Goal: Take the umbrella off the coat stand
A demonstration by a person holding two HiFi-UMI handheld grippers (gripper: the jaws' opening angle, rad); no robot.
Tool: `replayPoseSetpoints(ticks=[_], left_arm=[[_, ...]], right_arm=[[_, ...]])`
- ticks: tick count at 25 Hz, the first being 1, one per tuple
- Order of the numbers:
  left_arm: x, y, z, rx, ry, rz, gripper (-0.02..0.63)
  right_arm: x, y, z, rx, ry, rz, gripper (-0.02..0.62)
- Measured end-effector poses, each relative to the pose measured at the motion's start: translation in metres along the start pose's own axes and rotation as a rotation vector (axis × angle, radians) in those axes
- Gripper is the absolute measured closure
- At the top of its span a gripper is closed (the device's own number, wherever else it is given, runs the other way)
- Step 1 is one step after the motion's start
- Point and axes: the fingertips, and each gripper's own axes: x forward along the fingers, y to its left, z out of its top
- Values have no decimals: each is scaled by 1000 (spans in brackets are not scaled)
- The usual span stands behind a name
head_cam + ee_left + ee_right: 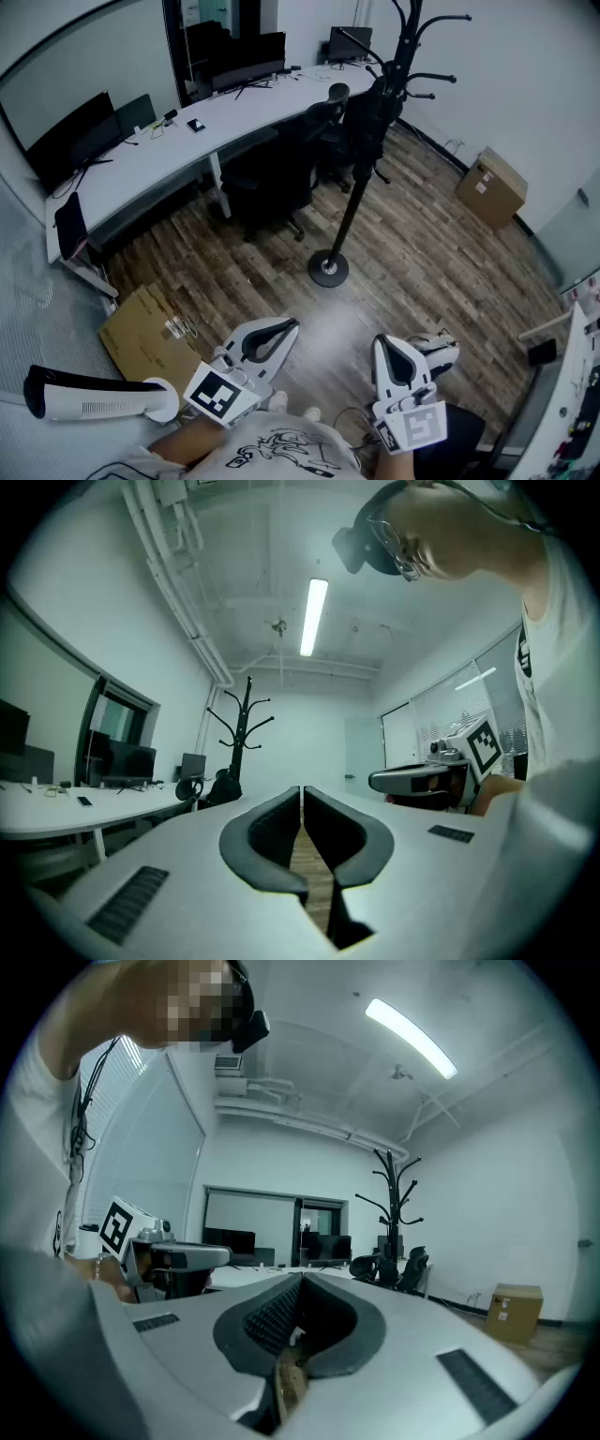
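Note:
A black coat stand [349, 211] rises from a round base on the wood floor, across the room from me. A dark folded umbrella [368, 117] hangs against its pole below the hooks. My left gripper [292, 325] and right gripper [380, 340] are held low in front of me, far short of the stand, both shut with nothing between the jaws. In the left gripper view the stand [246, 726] shows ahead beyond the left gripper [302, 792], with the dark umbrella [225, 785] at its side. In the right gripper view the stand [395, 1199] is ahead to the right of the right gripper [301, 1281].
A long curved white desk [159, 155] with monitors runs along the left and back. Black office chairs [272, 178] stand between the desk and the stand. A cardboard box [491, 187] sits by the right wall. Flattened cardboard [141, 333] and a white tower fan [98, 397] lie near left.

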Motion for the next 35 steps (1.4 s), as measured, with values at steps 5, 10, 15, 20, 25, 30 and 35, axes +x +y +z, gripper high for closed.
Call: replayPoseSetpoints(ticks=[5,10,15,20,25,30,35], left_arm=[[-27,21,-68,-9,34,5,576],[-30,35,-65,-12,32,7,577],[-11,42,-69,0,8,4,577],[22,55,-72,9,14,9,576],[70,69,-76,15,33,14,577],[122,80,-73,18,3,10,577],[165,92,-83,4,76,26,577]], right_arm=[[12,13,-7,13,2,-15,586],[23,17,-10,15,17,-13,586],[34,2,-16,15,19,-9,586],[55,-28,-17,16,12,-5,586],[80,-72,-15,12,5,0,586],[103,-117,-16,14,11,2,586],[124,-160,-15,15,15,-2,586]])
